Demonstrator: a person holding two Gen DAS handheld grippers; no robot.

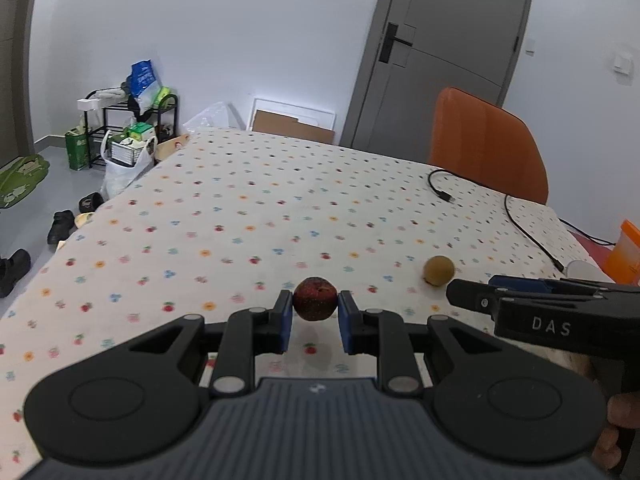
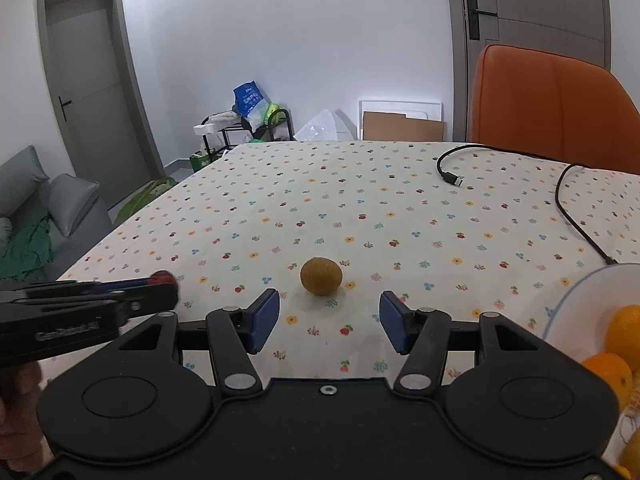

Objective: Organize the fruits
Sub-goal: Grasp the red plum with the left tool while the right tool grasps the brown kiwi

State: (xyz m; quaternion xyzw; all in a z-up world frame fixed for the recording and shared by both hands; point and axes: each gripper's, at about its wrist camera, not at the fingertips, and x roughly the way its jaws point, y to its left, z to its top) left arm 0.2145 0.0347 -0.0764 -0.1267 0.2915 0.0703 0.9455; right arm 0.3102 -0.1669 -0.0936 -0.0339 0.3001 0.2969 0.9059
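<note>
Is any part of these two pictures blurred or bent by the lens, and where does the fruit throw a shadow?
Left wrist view: the door bows from the fisheye; the red fruit is sharp, with a faint shadow on the tablecloth below it. Right wrist view: the left gripper at the edge is blurred; the brown fruit casts a soft shadow under it.
</note>
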